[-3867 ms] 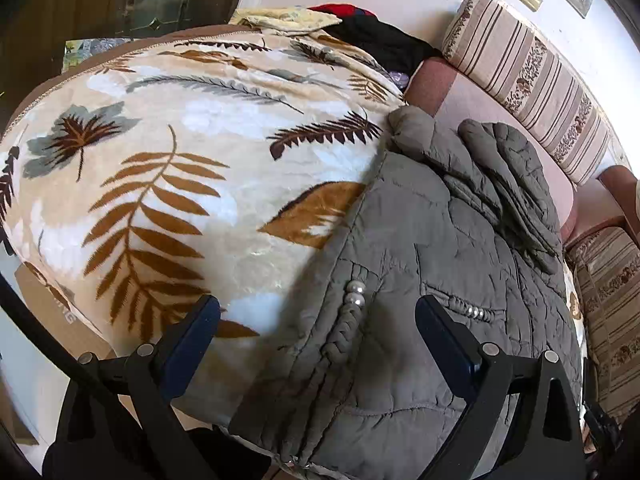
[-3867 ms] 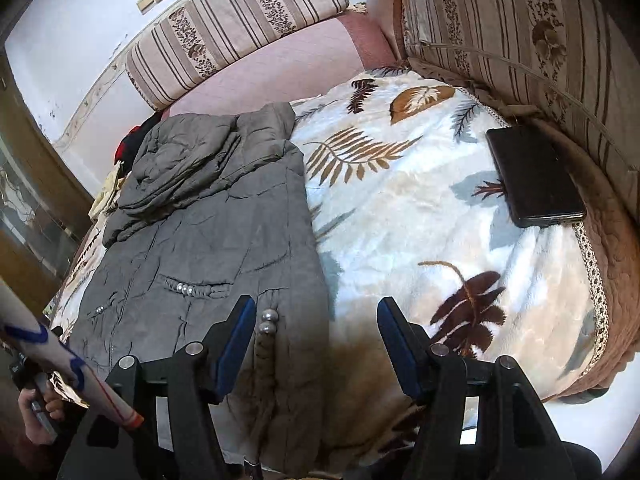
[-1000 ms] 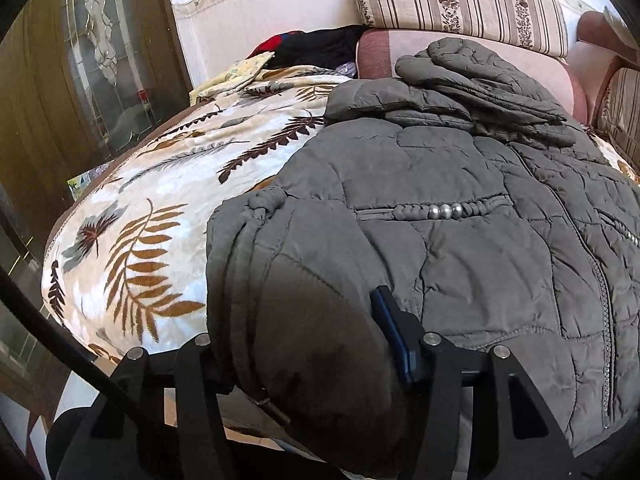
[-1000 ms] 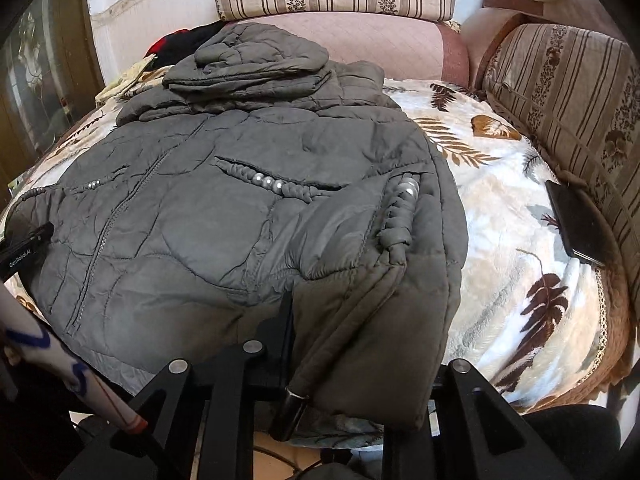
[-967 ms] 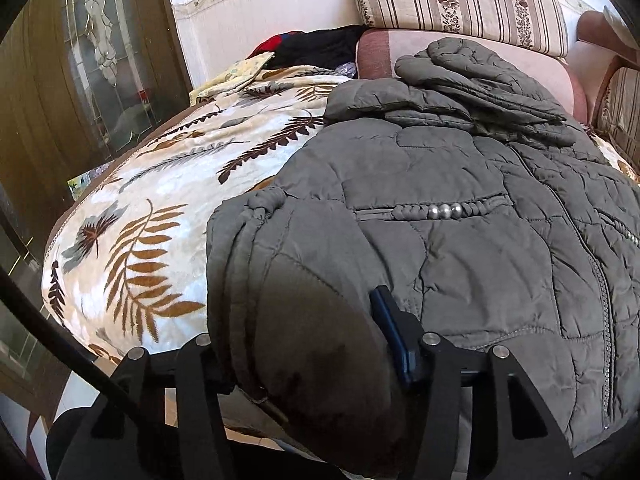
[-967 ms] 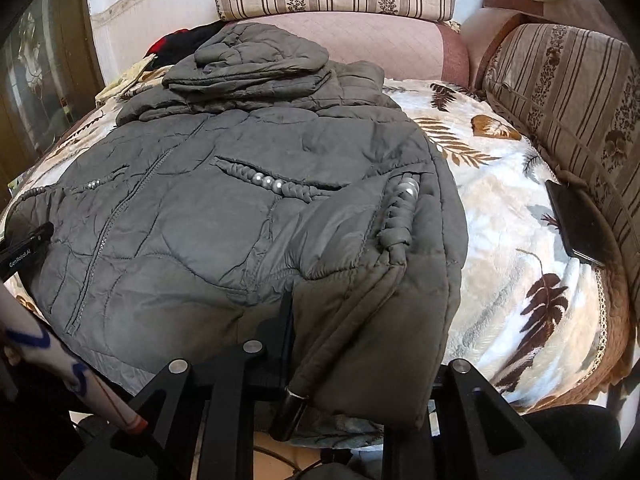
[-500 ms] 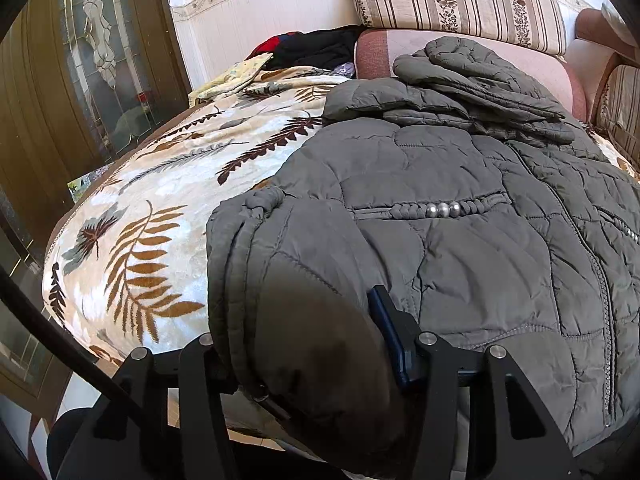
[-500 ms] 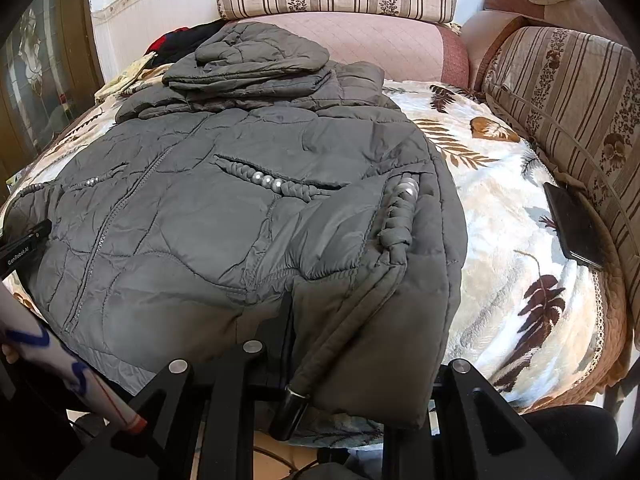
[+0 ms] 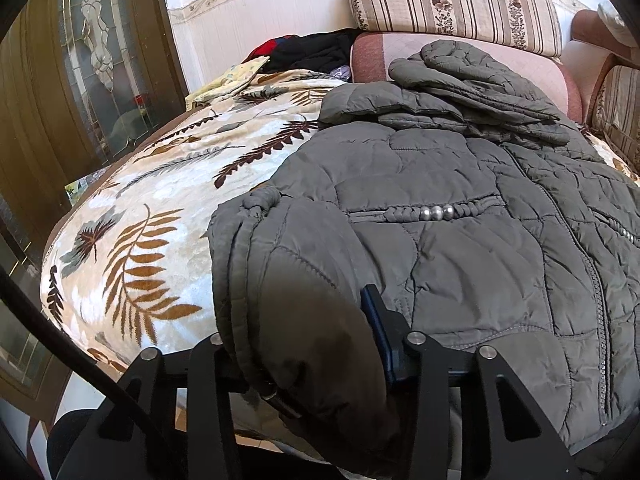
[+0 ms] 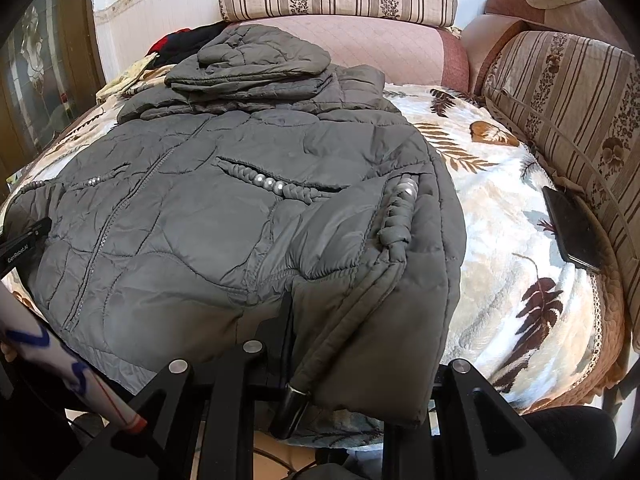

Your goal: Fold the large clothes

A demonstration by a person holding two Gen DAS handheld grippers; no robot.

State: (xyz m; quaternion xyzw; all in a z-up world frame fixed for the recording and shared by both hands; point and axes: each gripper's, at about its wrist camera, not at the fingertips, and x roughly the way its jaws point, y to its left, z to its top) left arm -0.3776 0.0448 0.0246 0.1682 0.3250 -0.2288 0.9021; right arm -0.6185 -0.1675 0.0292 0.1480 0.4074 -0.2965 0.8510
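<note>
Item: grey quilted puffer jacket point(image 10: 224, 216), spread on my leaf-print blanket point(image 10: 512, 216). My left gripper point(image 9: 304, 344), marked "GenRobot.AI", had just been closing on its left hem corner; my right gripper point(image 10: 360, 344) clamped the right corner. Black phone point(image 10: 572, 228) beside.

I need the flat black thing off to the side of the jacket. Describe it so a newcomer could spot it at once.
Start at the leaf-patterned cream blanket covering the bed and follow it away from the grey quilted jacket towards the striped brown sofa cushion. At the blanket's edge beside that cushion lies the flat black rectangular device. It is the only hard, glossy, plain dark item there; everything near it is soft fabric.
</note>
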